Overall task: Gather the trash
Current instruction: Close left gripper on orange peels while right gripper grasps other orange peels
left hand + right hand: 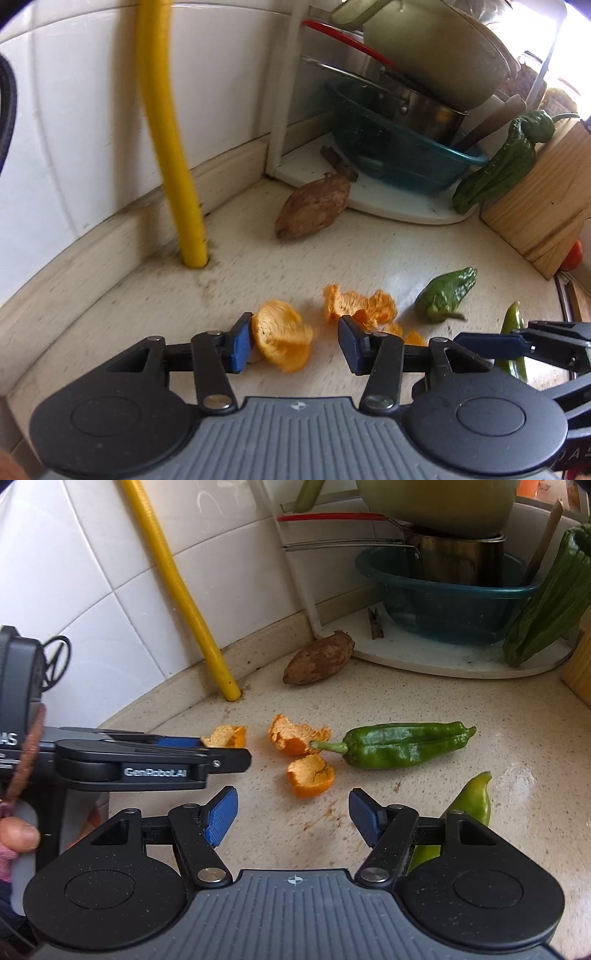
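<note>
Several orange peel pieces lie on the speckled counter. In the left wrist view my left gripper (pixel 295 343) is open around one curled peel (pixel 282 336), which sits against the left pad and clear of the right one. More peel (pixel 360 306) lies just beyond. In the right wrist view my right gripper (pixel 293 814) stands open and empty, with a peel cup (pixel 310 775) on the counter just ahead of its gap. Another peel (pixel 295 734) lies farther off. The left gripper (pixel 236 755) reaches in from the left beside a third peel (pixel 225 736).
Green peppers (pixel 402 749) (pixel 472 801) lie right of the peels. A sweet potato (pixel 319 659), a yellow hose (pixel 184 602) and a rack tray with a teal basin (pixel 443 602) and pots stand by the tiled wall. A wooden block (pixel 543 192) stands at the right.
</note>
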`<act>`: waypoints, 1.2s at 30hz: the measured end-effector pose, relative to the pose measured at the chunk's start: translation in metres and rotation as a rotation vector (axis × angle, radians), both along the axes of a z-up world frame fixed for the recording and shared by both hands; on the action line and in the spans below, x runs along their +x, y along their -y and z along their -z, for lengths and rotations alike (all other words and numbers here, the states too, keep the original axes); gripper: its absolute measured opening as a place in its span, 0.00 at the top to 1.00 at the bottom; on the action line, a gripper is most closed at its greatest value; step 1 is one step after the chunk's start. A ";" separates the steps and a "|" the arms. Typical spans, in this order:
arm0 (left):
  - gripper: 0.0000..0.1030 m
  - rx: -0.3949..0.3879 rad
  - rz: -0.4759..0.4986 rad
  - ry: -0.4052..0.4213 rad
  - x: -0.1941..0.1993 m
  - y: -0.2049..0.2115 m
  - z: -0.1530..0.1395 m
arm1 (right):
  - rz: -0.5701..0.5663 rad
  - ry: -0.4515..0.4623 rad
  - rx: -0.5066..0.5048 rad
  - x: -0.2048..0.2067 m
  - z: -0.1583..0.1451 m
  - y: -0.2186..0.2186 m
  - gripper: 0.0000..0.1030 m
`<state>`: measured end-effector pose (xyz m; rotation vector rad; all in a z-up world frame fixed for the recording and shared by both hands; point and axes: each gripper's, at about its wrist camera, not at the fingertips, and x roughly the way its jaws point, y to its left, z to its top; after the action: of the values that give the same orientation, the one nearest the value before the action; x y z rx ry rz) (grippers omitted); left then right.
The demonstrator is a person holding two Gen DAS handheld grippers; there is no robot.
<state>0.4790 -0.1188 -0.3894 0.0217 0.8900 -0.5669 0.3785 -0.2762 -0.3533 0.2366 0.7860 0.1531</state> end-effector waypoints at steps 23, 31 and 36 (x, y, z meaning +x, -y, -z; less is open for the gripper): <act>0.86 -0.088 0.053 -0.074 0.002 -0.006 0.000 | -0.012 -0.008 -0.033 0.018 0.011 0.006 0.29; 0.87 -0.106 0.070 -0.110 -0.001 -0.008 0.004 | -0.113 0.045 -0.138 0.033 0.015 -0.009 0.26; 0.87 -0.111 0.080 -0.115 -0.003 -0.009 0.003 | -0.214 0.079 -0.242 0.038 0.015 -0.017 0.24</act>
<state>0.4762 -0.1098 -0.3927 -0.0764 0.9713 -0.6966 0.4168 -0.2593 -0.3681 -0.0830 0.7423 0.2652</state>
